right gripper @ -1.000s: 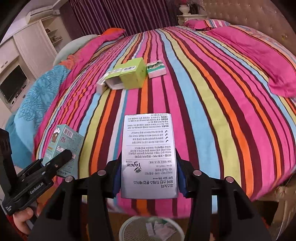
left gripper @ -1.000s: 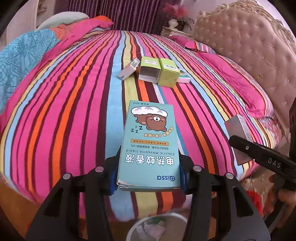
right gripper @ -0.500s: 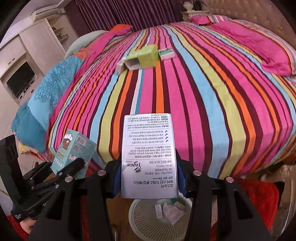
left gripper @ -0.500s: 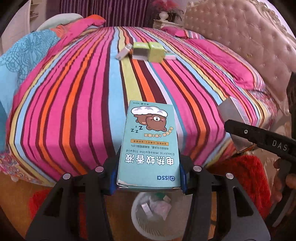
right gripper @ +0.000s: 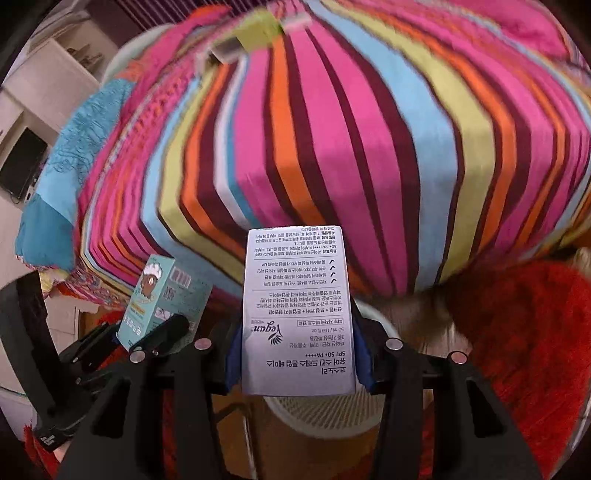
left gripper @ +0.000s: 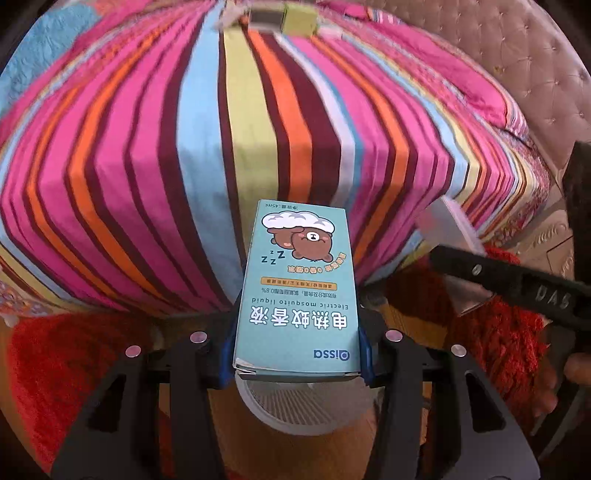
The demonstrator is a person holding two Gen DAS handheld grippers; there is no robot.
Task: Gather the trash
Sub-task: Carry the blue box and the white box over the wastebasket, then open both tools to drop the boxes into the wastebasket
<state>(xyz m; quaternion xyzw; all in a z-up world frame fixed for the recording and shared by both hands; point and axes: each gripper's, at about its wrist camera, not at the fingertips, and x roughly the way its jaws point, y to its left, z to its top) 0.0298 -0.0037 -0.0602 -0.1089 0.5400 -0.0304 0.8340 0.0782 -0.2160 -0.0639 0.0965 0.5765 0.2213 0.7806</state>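
Observation:
My left gripper (left gripper: 297, 354) is shut on a teal mosquito-liquid box (left gripper: 299, 288) with a sleeping bear on it. My right gripper (right gripper: 297, 354) is shut on a silver sunscreen box (right gripper: 298, 314) with black print. Both boxes hang over a white mesh waste bin (left gripper: 303, 410) on the floor in front of the bed; the bin also shows in the right wrist view (right gripper: 325, 413). The teal box appears at the left of the right wrist view (right gripper: 162, 295). The silver box (left gripper: 450, 229) and right gripper arm show at the right of the left wrist view.
The striped bedspread (left gripper: 258, 110) fills the upper view. Green boxes (left gripper: 295, 18) and other small packages lie far back on the bed. A red rug (left gripper: 55, 369) covers the floor around the bin. A tufted headboard (left gripper: 517, 55) is on the right.
Both grippers have pulled back off the bed and tilted down, bringing the boxes over the waste bin. The bed packages have slid to the top of the views. Both grips stay shut.

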